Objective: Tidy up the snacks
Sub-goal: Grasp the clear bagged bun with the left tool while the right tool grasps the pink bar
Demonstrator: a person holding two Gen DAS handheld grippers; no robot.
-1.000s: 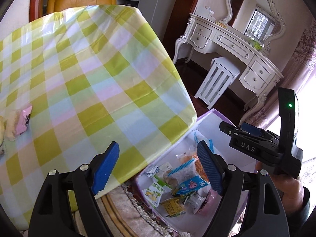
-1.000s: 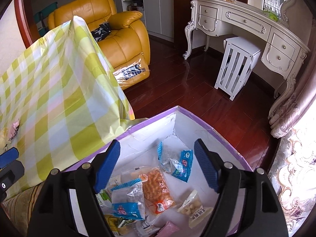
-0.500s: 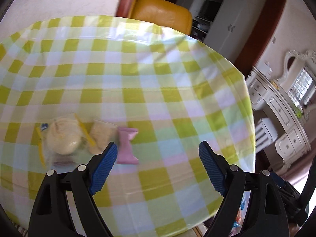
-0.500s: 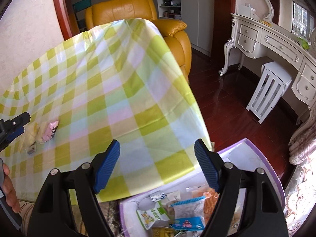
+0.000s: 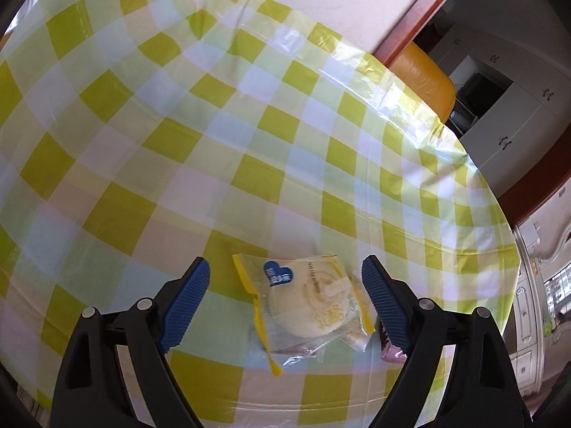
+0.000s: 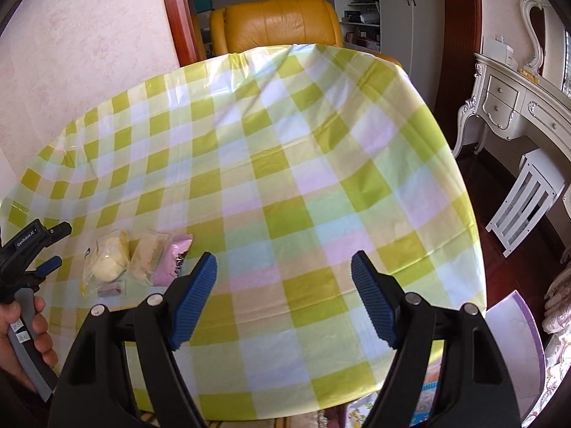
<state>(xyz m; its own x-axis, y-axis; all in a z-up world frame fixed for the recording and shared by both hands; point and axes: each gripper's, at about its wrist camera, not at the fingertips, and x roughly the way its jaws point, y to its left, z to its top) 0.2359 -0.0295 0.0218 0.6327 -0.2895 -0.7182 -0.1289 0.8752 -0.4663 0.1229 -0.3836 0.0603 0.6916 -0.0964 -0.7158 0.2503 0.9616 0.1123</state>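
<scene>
Only the right wrist view shows the purple box (image 6: 514, 324) at 4 o'clock beyond the table (image 6: 285, 178) edge. Three snack packets lie together: bun packet (image 5: 310, 299), beige packet (image 6: 146, 256), pink packet (image 6: 171, 258). The left gripper (image 5: 285, 299) spreads wide around the bun packet, touching nothing; the right gripper (image 6: 283, 297) gapes empty.

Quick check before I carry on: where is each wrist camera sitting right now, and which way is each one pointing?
Left wrist: on the left gripper, looking steeply down at the checked tablecloth; its open blue fingers flank the bun packet.
Right wrist: on the right gripper, farther back, looking across the table toward the yellow armchair; open fingers, plus the person's left hand gripping the other tool.
Shared: the tablecloth, bun packet and pink packet.
</scene>
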